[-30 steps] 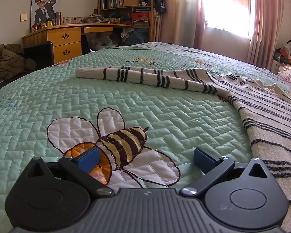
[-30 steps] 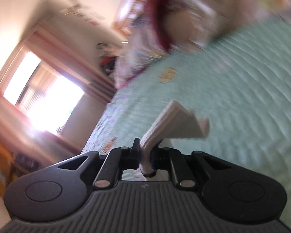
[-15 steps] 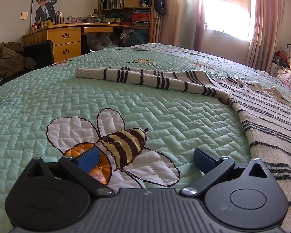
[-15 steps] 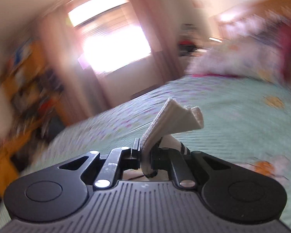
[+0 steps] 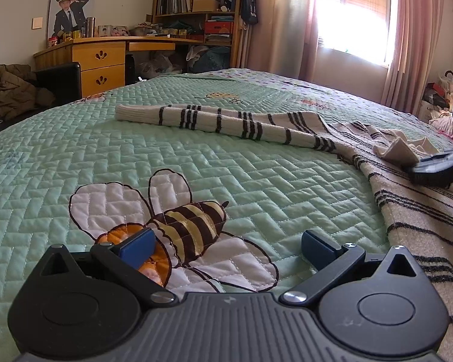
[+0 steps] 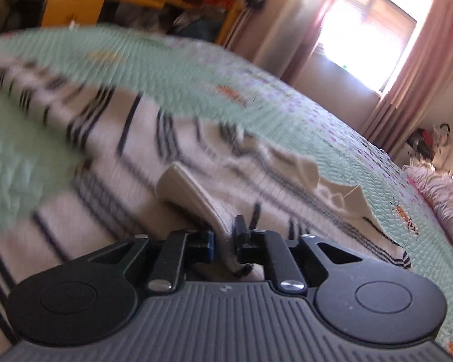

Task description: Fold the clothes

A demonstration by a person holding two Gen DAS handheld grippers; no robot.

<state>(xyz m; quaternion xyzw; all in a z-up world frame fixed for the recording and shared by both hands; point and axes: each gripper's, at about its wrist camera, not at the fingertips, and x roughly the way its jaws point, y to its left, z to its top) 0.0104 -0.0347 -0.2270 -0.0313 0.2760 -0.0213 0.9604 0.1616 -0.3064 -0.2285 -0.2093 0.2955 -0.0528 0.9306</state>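
- Left wrist view: the left gripper (image 5: 226, 246) is hovering low over the green quilt (image 5: 60, 157), jaws spread wide with nothing between them.
- Its blue pads (image 5: 137, 242) are framing the stitched bee (image 5: 178, 226) on the quilt.
- The striped sweater (image 5: 407, 211) is lying flat on the quilt to the right, one sleeve (image 5: 220, 120) stretching leftward across the bed, well beyond the gripper.
- At the right edge the right gripper (image 5: 432, 166) is showing, down at the sweater with a cream cuff (image 5: 395, 149) sticking out of it.
- A desk (image 5: 96, 60), a bookshelf (image 5: 196, 6) and a curtained window (image 5: 353, 15) are standing behind the bed.
- Right wrist view: the picture is blurring with motion.
- The right gripper (image 6: 223, 242) is sitting over the sweater body (image 6: 105, 181), and its jaws have just been opening; they are standing narrow.
- The cuff (image 6: 193, 193) is running between them, but whether the pads are pressing on it I cannot tell.
- The quilt (image 6: 317, 126) is showing beyond the sweater, with the window (image 6: 368, 39) bright behind.
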